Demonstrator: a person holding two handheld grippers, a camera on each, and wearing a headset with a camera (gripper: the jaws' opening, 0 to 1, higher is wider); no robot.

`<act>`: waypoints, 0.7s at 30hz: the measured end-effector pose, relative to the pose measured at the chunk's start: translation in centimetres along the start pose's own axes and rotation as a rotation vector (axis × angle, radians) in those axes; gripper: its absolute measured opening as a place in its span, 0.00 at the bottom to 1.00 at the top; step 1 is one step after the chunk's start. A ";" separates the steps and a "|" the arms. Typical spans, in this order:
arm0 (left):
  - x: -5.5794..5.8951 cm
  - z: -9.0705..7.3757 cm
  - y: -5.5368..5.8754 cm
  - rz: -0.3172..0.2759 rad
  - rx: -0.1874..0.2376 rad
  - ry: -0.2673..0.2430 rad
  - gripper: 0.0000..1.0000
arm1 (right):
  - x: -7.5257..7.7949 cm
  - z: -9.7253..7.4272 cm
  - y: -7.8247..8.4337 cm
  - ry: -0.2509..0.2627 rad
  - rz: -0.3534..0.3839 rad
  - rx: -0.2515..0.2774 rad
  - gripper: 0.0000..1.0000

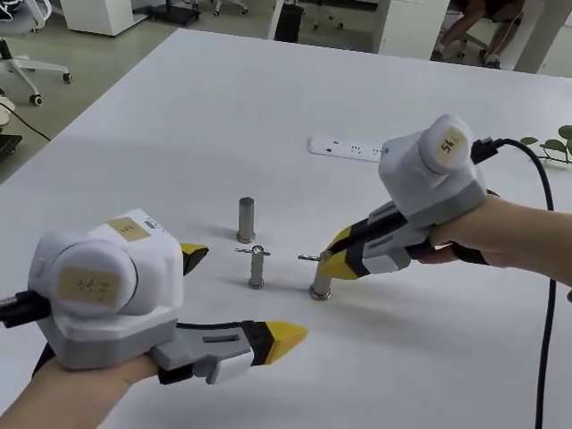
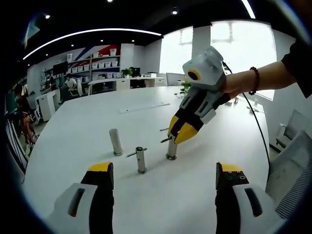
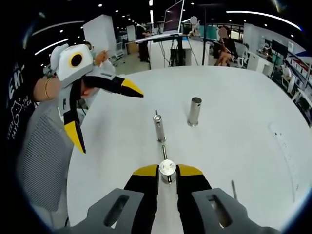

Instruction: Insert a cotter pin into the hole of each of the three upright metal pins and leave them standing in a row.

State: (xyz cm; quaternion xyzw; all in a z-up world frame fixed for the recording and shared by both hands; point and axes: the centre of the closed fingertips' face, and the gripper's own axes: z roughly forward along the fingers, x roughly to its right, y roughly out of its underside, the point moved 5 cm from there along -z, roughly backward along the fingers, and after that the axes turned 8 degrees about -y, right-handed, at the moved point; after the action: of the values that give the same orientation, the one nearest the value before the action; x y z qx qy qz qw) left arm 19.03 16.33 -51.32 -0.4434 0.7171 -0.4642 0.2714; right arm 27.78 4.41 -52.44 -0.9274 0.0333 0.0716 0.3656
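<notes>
Right gripper fingers pinch the top of the right-hand upright grey metal pin, with its thin wire cotter pin poking out to the left. Left gripper fingers are spread and empty, at the near left. Withdrawing crookedly could topple that pin on the white table or drag the cotter pin out.

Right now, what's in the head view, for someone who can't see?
The right gripper clamps the nearest metal pin, a cotter pin poking from it. The middle pin has one through it; the far pin is bare. The left gripper is open.
</notes>
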 end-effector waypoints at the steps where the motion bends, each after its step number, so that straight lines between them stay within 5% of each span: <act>1: 0.0 0.0 0.0 0.002 0.001 0.001 0.86 | 0.0 0.0 0.0 -0.001 0.002 0.001 0.08; 10: 0.2 0.1 0.0 0.007 0.000 0.005 0.87 | -0.3 0.0 0.3 -0.005 -0.002 0.000 0.15; 21: -0.3 0.0 -0.2 -0.009 0.012 -0.015 0.92 | 0.2 -0.4 -3.3 0.035 0.128 0.225 0.26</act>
State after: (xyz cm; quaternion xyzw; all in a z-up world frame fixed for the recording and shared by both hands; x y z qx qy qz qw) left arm 19.21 16.55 -51.10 -0.4484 0.7102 -0.4663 0.2776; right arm 28.41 6.51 -49.94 -0.8776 0.1068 0.0744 0.4613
